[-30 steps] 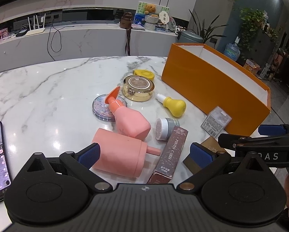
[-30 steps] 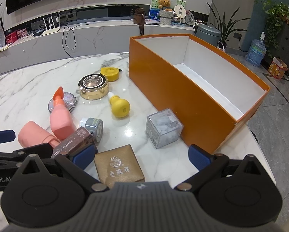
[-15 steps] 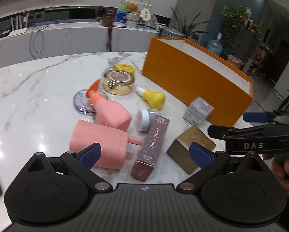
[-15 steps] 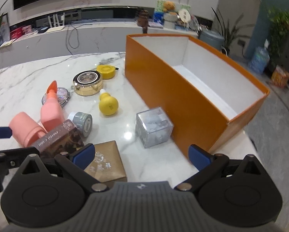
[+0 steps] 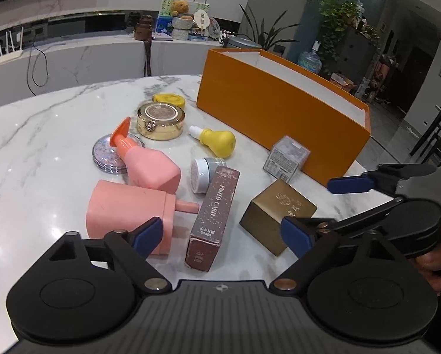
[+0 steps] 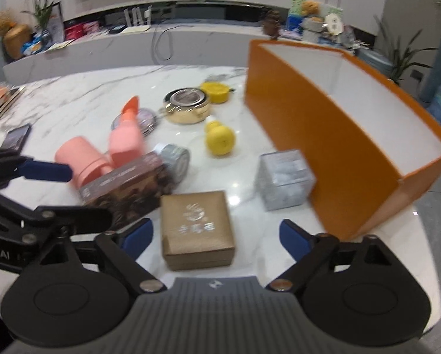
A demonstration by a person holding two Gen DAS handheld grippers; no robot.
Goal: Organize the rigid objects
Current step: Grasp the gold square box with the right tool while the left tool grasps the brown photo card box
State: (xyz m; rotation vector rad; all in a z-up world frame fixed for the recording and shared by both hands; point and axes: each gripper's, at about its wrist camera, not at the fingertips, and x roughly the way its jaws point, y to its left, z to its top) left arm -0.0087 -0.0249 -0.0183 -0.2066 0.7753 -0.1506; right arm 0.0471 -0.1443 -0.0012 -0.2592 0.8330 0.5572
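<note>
An open orange box stands at the table's right. Loose items lie left of it: a gold square box, a maroon carton, a pink cylinder, a pink bottle, a yellow bulb bottle, a grey jar, a gold tin and a clear cube. My left gripper is open, with the carton's near end between its jaws. My right gripper is open around the gold box.
A yellow tape measure and a glittery compact lie behind the pink bottle. A phone lies on the table's left. The table edge runs close to the orange box's near right corner. A counter with clutter stands behind.
Both grippers have swung: the left view turned right toward the carton and gold box, and the right gripper moved left, bringing the gold box between its jaws. The objects have not moved.
</note>
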